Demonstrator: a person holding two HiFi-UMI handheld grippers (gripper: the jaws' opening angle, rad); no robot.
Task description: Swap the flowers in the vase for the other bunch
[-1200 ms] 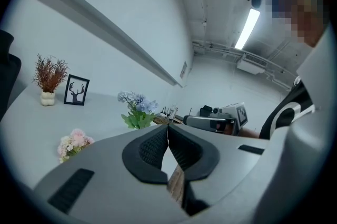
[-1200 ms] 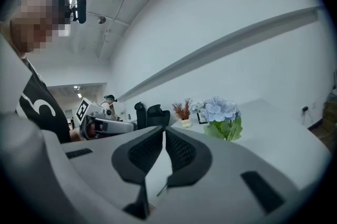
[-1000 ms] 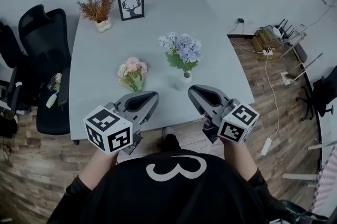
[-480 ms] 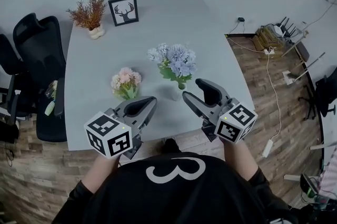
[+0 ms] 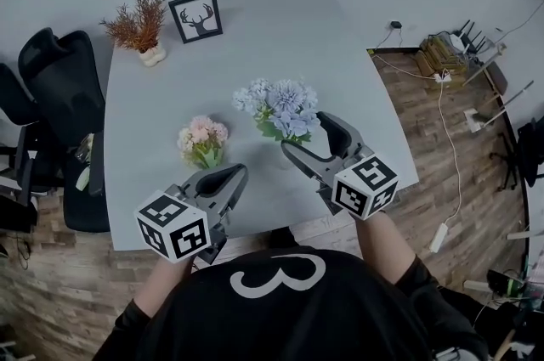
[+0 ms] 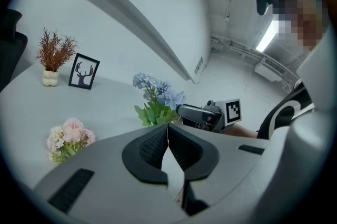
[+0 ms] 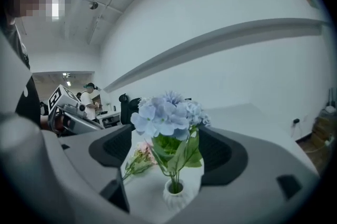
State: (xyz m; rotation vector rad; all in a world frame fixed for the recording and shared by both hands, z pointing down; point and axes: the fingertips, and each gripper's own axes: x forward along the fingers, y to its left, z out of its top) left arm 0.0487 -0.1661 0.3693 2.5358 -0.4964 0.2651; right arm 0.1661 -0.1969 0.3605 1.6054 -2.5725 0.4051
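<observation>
Blue flowers [image 5: 279,103] sat in the small white vase [image 7: 176,197], which stood near the near edge of the bench [image 5: 255,28], somewhat toward its right edge. The swap had not begun. The pink bunch [image 5: 202,138] lay just beside the vase, on the side toward the left edge, apart from both tools. The right gripper [image 5: 308,138] was level with the blue stems. Its fingers [image 7: 224,157] were opening and stood wide, with stems and vase neck between them and no pad touching either (probably lined up this way to pinch the stems above the neck and lift the blue flowers out). The left gripper [image 5: 235,178] hung over the near edge below the pink bunch, its fingers [image 6: 152,149] closed tip to tip on nothing. It was likely waiting its turn, either to steady the vase or to fetch the pink bunch.
</observation>
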